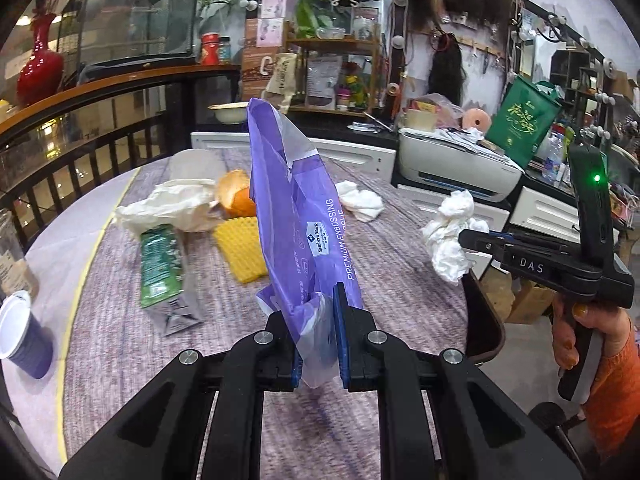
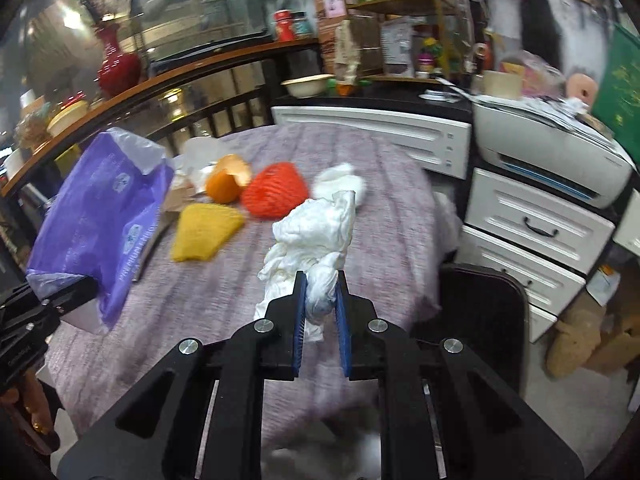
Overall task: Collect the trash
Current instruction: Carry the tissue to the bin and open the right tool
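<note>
My left claw [image 1: 316,320] is clenched on a purple bag [image 1: 296,208], its long axis rising upright above the worktop [image 1: 400,248]. My right claw [image 2: 320,296] grips one crumpled tissue [image 2: 316,232], pointing up and away. One more tissue [image 1: 360,200] lies on the worktop beside two foam fruit nets [image 2: 206,236].

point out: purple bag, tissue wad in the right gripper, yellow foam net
purple bag [image 1: 296,208], left wrist view, printed side panel.
tissue wad [image 2: 316,232], right wrist view, crumpled body above the pads.
yellow foam net [image 2: 204,232], right wrist view, centre of the mesh.
</note>
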`<state>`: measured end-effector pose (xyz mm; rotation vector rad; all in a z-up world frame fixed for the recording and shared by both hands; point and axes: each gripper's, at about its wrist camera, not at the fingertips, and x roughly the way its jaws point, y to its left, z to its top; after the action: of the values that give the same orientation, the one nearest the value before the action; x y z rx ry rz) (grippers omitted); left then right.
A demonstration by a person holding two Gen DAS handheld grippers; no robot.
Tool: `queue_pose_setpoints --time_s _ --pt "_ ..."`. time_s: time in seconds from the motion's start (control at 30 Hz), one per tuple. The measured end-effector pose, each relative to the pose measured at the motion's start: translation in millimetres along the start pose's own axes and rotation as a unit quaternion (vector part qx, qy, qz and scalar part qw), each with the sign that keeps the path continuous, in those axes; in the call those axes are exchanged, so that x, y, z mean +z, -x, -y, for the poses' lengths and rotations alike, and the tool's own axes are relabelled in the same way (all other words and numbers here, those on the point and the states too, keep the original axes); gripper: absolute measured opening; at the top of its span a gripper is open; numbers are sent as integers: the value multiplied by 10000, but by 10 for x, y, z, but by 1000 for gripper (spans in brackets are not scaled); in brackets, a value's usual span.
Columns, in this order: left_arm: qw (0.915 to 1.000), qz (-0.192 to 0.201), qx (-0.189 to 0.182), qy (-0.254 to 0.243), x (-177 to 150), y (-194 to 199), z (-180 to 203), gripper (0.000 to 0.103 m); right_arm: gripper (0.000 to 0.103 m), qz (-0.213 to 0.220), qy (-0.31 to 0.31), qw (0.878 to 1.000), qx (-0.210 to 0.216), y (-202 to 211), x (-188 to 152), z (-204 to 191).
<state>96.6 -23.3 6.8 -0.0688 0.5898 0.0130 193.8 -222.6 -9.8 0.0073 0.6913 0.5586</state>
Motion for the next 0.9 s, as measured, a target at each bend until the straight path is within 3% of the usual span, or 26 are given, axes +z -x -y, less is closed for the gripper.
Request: queue_pose_setpoints --time_s 0.33,0.73,0.83,0.9 --pt "9984 -93 -467 -295 96 -214 511 14 15 -219 -666 9933 -919 -69 -270 890" --pt "9941 -150 -886 -615 222 -451 1045 14 15 -1097 -1280 9717 -1657 -908 -846 1615" --pt "9930 -159 -936 -702 247 -495 1137 14 21 -1267 -1487 9659 -1702 -1076 -987 1737" --pt "9924 -182 -978 -723 255 -523 1181 14 42 -1362 -1542 9622 -1784 -1132 -1059 1772"
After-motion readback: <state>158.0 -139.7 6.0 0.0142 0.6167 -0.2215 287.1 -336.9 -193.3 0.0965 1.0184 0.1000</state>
